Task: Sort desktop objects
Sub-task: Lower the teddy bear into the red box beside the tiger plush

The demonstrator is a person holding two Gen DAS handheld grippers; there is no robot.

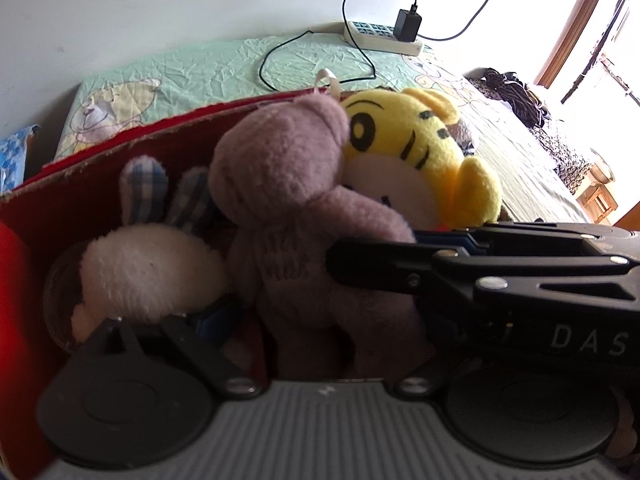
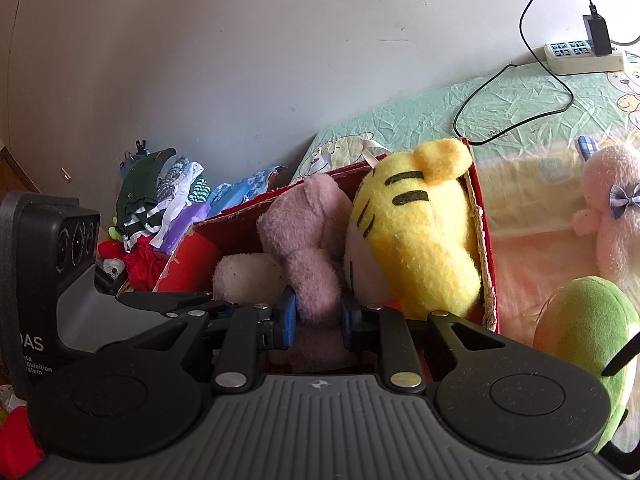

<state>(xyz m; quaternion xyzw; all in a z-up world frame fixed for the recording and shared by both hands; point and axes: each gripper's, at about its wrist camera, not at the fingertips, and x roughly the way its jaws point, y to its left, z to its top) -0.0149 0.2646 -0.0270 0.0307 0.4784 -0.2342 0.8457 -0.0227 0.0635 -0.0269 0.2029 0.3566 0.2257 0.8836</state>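
Right tongs (image 2: 318, 316) clamp the upright mauve bear (image 2: 308, 240), head up; left tongs' state unclear.

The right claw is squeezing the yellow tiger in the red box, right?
Not quite. The right claw is squeezing the purple bear, not the tiger. The right wrist view shows its blue pads pressed on the bear's body. The tiger just sits beside it in the red box.

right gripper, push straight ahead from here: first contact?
The right gripper already has the purple bear between its fingers, so it would press further into the bear first. Behind that is probably the far wall of the red box, though depth is unclear.
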